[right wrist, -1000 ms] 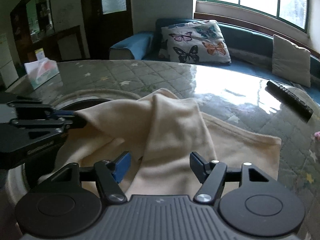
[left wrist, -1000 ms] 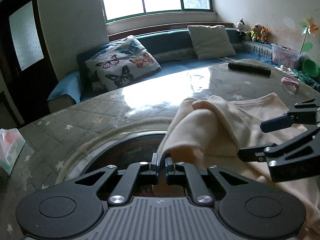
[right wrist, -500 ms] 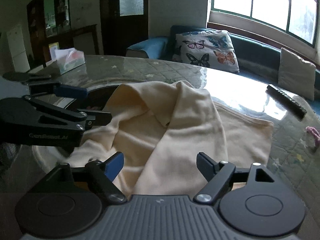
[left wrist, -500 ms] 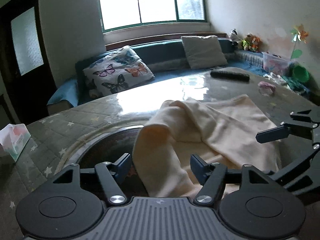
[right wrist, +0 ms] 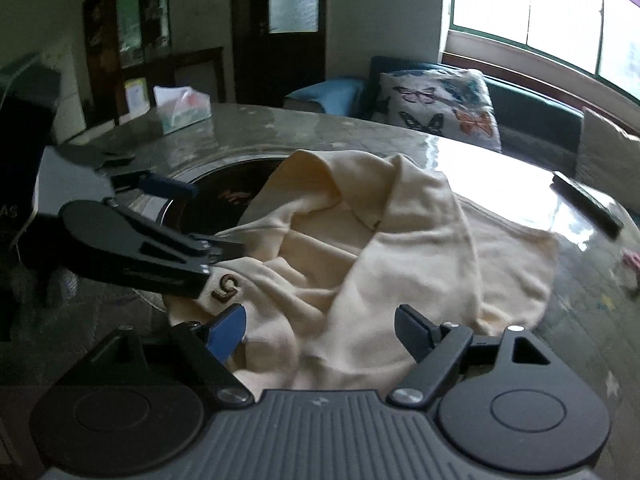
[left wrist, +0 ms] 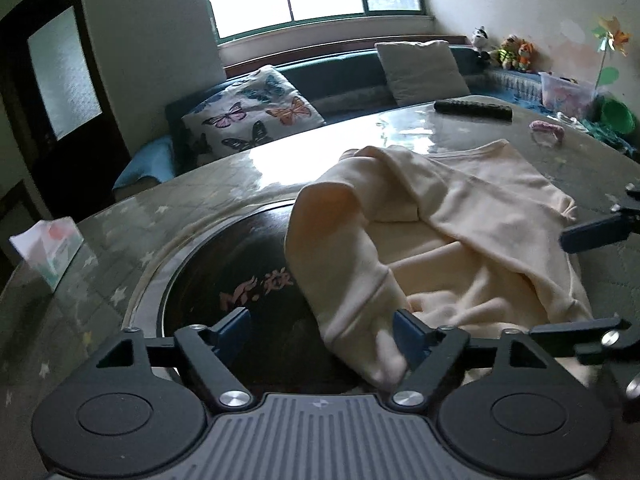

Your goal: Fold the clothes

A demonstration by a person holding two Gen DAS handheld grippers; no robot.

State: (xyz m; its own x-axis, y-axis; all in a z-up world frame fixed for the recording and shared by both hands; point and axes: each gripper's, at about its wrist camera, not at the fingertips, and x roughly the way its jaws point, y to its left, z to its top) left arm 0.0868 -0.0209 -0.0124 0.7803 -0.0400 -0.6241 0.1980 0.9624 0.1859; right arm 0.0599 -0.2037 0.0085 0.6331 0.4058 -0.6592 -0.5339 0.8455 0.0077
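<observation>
Both grippers are black, with ribbed grey bases, silver screws and blue-padded jaws.

Two wrist fisheyes, close and angled down over a glass-topped round table (left wrist: pixel 224 184)

Both share the rumpled cream garment (left wrist: pixel 460 240) (right wrist: pixel 400 264); left faces the window, right the dark door.

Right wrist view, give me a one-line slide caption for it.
Both grippers, right and left, open over a rumpled cream garment on the glass-topped table.

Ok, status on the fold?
Left gripper and right gripper open, jaws just opened. Cream shirt released, rumpled on table. Remote clear of it.
</observation>
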